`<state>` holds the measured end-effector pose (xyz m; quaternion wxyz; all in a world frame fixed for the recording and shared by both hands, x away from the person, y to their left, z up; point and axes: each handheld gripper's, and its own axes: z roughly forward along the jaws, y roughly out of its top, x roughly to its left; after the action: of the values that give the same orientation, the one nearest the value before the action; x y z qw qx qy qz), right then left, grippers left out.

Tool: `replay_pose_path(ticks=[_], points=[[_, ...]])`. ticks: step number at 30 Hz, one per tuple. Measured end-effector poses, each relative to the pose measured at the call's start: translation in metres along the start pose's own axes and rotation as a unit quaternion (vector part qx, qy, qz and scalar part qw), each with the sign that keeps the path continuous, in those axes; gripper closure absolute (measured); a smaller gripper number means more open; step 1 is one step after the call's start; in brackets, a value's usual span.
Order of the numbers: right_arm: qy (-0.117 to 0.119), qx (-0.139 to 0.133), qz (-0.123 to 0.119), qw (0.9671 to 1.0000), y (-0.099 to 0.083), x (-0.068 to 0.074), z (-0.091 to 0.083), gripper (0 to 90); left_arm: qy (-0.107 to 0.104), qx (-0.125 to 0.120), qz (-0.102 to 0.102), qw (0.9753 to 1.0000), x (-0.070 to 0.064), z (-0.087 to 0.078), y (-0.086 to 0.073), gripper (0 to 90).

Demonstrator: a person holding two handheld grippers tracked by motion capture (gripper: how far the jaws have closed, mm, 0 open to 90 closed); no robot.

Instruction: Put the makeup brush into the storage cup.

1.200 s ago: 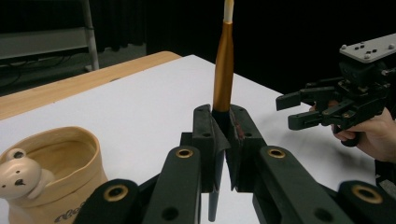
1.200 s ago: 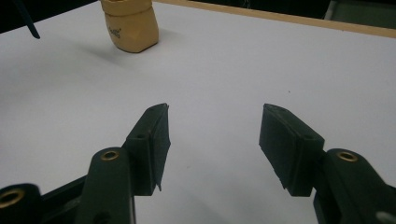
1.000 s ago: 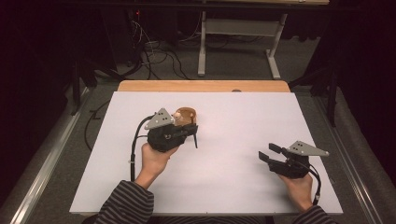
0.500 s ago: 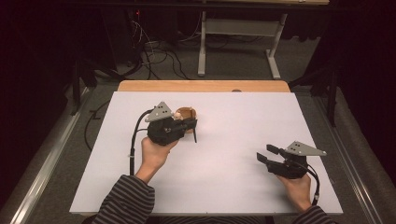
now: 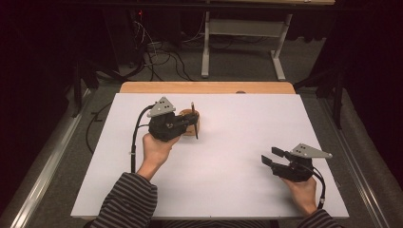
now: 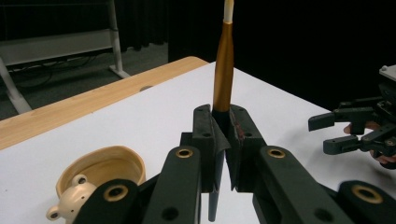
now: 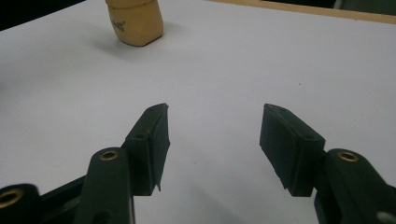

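Brush tip beyond top edge

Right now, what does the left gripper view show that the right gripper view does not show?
Left gripper view alone: the left gripper shut on an upright brown pen, the holder's open top with a small bear figure at its rim, and the right gripper farther off. Right gripper view alone: the right gripper's own jaws standing wide apart over bare table, holding nothing. Both share the tan wooden holder and the white table.
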<state>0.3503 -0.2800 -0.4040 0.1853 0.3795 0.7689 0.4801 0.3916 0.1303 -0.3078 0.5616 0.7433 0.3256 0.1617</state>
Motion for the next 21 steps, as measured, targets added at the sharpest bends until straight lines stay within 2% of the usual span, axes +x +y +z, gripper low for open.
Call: replay_pose_path(ticks=[21], points=[[0.000, 0.002, 0.002, 1.0000, 0.000, 0.000, 0.000, 44.4, 0.020, 0.005, 0.001, 0.9998, 0.011, 0.010, 0.013, 83.3]])
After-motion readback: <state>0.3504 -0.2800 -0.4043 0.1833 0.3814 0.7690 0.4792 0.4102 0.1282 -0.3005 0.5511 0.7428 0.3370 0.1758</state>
